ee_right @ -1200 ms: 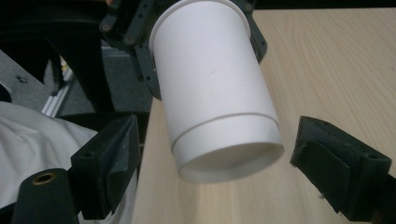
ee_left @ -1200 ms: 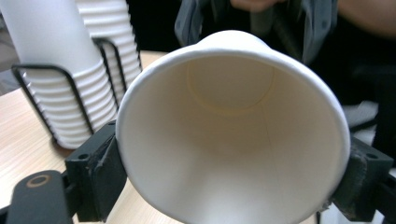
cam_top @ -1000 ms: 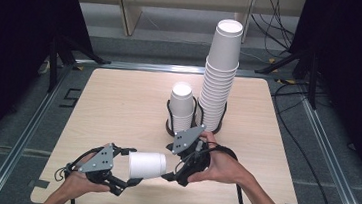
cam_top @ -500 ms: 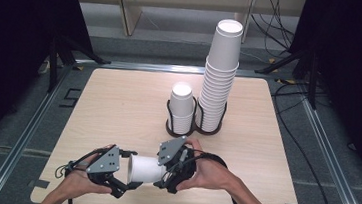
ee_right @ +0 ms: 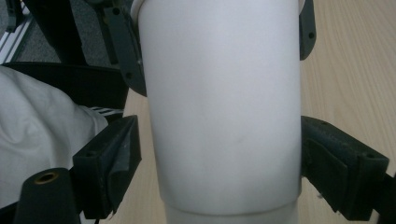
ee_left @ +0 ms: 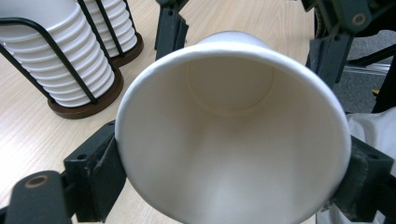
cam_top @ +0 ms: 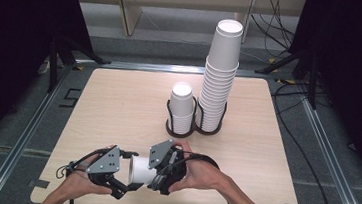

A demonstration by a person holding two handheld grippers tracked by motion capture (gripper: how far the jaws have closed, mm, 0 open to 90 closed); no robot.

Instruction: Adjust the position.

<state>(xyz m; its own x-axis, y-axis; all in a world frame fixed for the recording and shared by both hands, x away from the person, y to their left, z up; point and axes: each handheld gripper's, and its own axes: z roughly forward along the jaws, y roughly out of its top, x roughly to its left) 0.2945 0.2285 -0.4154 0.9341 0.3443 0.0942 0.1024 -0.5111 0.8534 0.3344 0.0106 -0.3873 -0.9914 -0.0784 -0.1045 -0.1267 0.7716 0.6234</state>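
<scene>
Overhead, my grippers hide most of the cup (cam_top: 141, 170); left gripper (ee_left: 233, 158) clamps its rim, right gripper (ee_right: 219, 154) straddles it, contact unclear.

White paper cup (cam_top: 142, 170) lies sideways above the table's near edge.

The high view looks forward and down from above the table's (cam_top: 119, 101) near edge. Both gripper views sit very close to the paper cup (ee_left: 233, 135), from opposite ends, sharing it with the high view.
</scene>
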